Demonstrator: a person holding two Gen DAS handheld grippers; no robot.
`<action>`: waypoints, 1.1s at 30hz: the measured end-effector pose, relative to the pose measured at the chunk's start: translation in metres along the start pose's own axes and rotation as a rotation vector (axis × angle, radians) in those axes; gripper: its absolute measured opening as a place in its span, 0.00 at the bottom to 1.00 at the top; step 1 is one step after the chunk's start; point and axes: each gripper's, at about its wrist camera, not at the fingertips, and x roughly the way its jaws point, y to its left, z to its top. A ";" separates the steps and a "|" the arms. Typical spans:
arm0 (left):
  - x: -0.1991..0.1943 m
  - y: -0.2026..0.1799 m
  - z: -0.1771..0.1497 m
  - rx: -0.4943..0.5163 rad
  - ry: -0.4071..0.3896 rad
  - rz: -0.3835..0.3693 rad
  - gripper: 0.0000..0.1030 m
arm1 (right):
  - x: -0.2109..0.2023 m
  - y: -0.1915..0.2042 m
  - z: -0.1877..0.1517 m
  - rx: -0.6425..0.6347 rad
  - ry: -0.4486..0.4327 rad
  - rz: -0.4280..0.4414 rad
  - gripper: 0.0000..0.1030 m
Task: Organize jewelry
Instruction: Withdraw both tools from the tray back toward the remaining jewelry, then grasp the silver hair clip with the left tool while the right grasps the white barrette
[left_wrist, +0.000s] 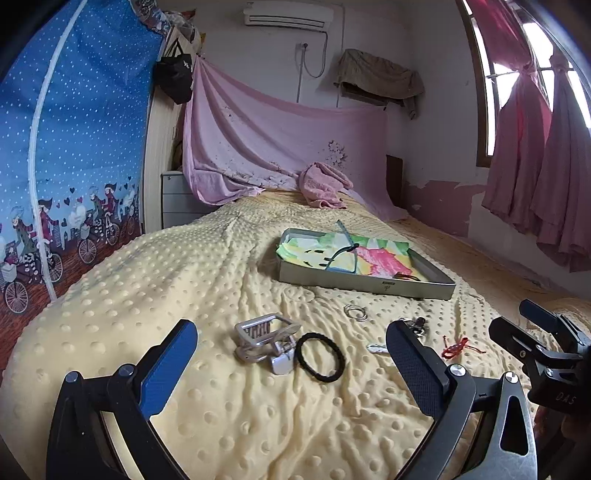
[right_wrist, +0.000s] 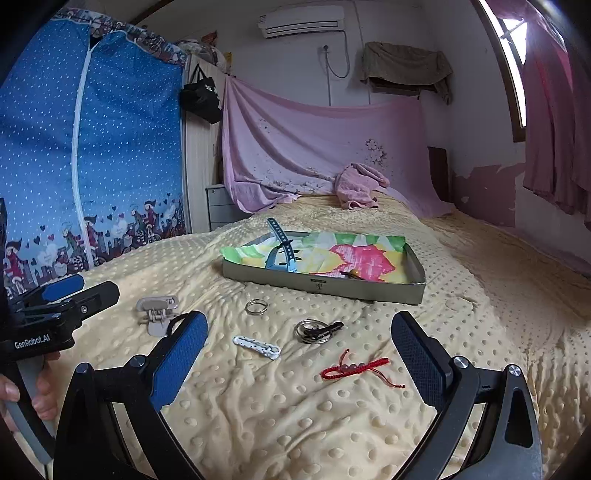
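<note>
Hovering apart: left gripper (left_wrist: 291, 363), right gripper (right_wrist: 299, 354), both empty.

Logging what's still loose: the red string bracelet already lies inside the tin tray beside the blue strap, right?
Not so. The red string bracelet lies on the yellow blanket, outside the tin tray; the right wrist view shows it. The blue strap is in the tray.

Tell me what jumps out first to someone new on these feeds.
The metal tray with its bright floral liner sits mid-bed on the yellow dotted blanket. Nearer lie a red string bracelet, a black hair tie and a silver hair claw, with both grippers open.
</note>
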 end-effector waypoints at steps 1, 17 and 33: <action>0.001 0.002 -0.001 -0.005 0.004 0.005 1.00 | 0.001 0.001 -0.001 -0.003 0.005 0.004 0.95; 0.038 0.018 -0.001 -0.025 0.090 0.041 0.93 | 0.066 0.012 -0.003 -0.028 0.174 0.118 0.94; 0.071 0.008 -0.006 0.013 0.162 -0.097 0.37 | 0.147 0.020 -0.024 0.005 0.408 0.224 0.63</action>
